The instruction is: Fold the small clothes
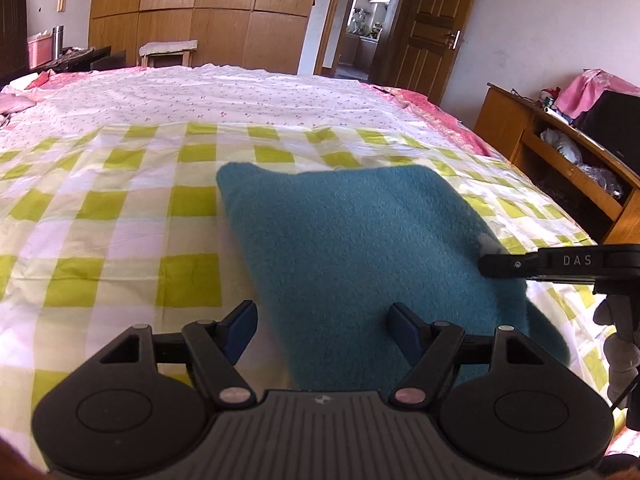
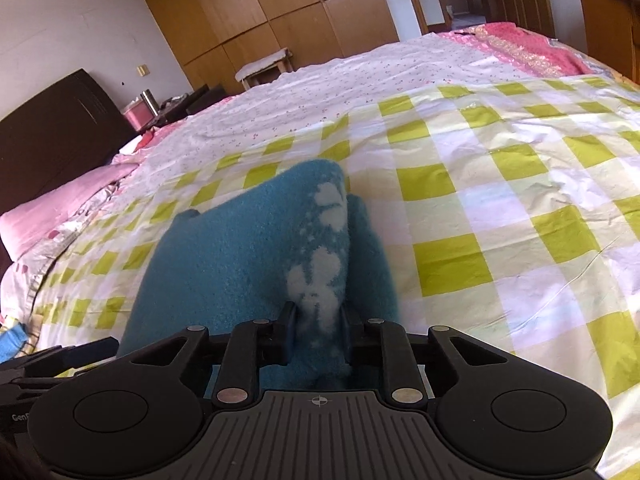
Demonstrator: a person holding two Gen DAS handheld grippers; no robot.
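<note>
A small teal fleece garment (image 1: 360, 248) lies on the green-checked sheet (image 1: 120, 208) of a bed. My left gripper (image 1: 322, 320) is open just above its near edge, with the cloth showing between the spread fingers. My right gripper (image 2: 318, 316) is shut on a raised fold of the teal garment (image 2: 240, 264) that carries white blotches. The right gripper also shows in the left wrist view (image 1: 496, 266), pinching the garment's right edge. The garment looks folded over, with its far corners squared.
A white flowered sheet (image 1: 224, 96) covers the far half of the bed. A wooden shelf unit (image 1: 560, 160) stands right of the bed. Pink pillows (image 2: 60, 208) and a dark headboard (image 2: 52, 136) are at the left. Wardrobes (image 1: 200, 12) and an open door (image 1: 368, 20) are behind.
</note>
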